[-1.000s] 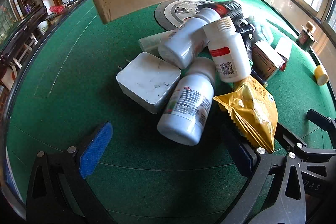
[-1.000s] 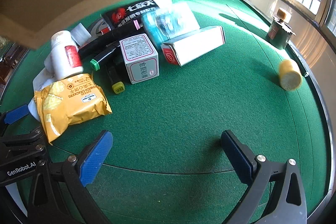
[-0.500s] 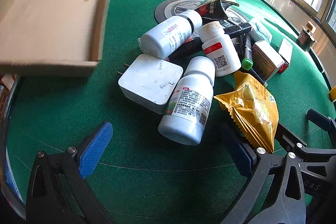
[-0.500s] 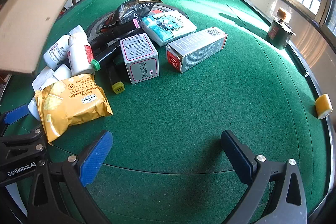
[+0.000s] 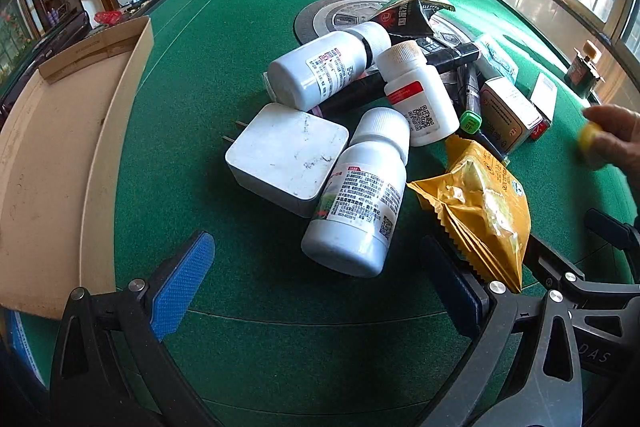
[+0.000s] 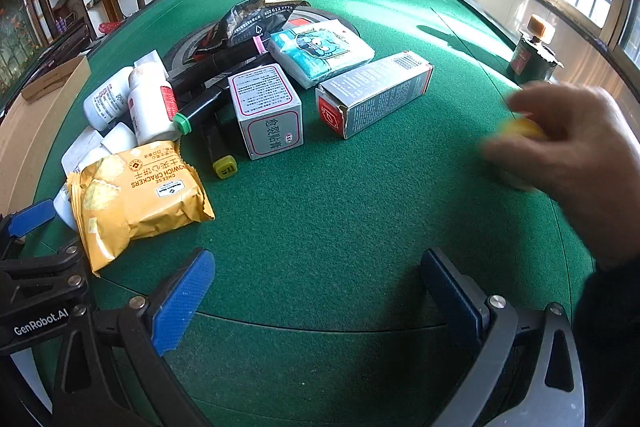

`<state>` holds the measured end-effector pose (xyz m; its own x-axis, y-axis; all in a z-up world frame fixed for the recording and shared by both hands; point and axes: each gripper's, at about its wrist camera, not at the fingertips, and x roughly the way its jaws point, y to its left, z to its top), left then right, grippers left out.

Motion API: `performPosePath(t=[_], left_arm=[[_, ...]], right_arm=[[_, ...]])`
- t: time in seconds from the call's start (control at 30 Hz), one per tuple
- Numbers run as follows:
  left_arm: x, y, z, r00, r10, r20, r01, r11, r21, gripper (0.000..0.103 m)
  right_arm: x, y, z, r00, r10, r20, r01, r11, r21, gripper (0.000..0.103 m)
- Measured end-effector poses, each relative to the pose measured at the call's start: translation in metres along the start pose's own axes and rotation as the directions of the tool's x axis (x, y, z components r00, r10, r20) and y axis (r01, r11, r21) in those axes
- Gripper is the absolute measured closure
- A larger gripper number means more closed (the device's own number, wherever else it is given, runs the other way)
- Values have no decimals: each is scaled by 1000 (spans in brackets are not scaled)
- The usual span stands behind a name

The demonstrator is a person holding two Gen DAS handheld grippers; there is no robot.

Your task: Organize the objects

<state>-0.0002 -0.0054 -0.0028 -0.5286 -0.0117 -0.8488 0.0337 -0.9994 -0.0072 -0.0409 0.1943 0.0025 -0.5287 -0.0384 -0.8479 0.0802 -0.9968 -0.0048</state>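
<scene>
Both of your hand-held grippers are spread wide with nothing between the pads: the left hand-held gripper [image 5: 316,279] hovers over the green counter [image 5: 240,27] just short of the nearest white bottle [image 5: 360,203], and the right hand-held gripper [image 6: 316,287] hangs over bare felt, well clear of everything.

Taking the charger [image 5: 286,157] as your landmark, since it sits flat in the middle of the pile with its 2 prongs pointing away toward the tray:
- That nearest bottle lies on its side, leaning against the charger's right edge.
- 2 more bottles lie behind it, one [image 5: 320,69] with its cap toward the black foil bag [image 5: 412,13], the other [image 5: 418,95] with a red label band and a QR code.
- The cracker bag [image 5: 476,203] is to the charger's right, past the near bottle, its crimped edge touching your left hand-held gripper's right finger.
- A green-capped marker [image 5: 470,121] and a pink-bordered box [image 6: 266,107] sit further right, then a long grey box [image 6: 374,93] and a blue tissue pack [image 6: 320,51].
- The cardboard tray [image 5: 52,155] is off to the charger's left, at the counter's edge.
- Far right of it, a bare hand [image 6: 568,143] is on a small yellow thing [image 6: 520,127], too blurred to identify. A dark green jar [image 6: 532,59] stands beyond that hand near the counter rim.
</scene>
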Motion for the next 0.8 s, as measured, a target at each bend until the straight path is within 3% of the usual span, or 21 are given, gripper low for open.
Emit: performPosePath(t=[0.8], left_arm=[[0, 1, -1, 1000, -1, 0, 1, 1000, 0, 0]], right_arm=[[-1, 0, -2, 1000, -15, 1, 15, 1000, 22, 0]])
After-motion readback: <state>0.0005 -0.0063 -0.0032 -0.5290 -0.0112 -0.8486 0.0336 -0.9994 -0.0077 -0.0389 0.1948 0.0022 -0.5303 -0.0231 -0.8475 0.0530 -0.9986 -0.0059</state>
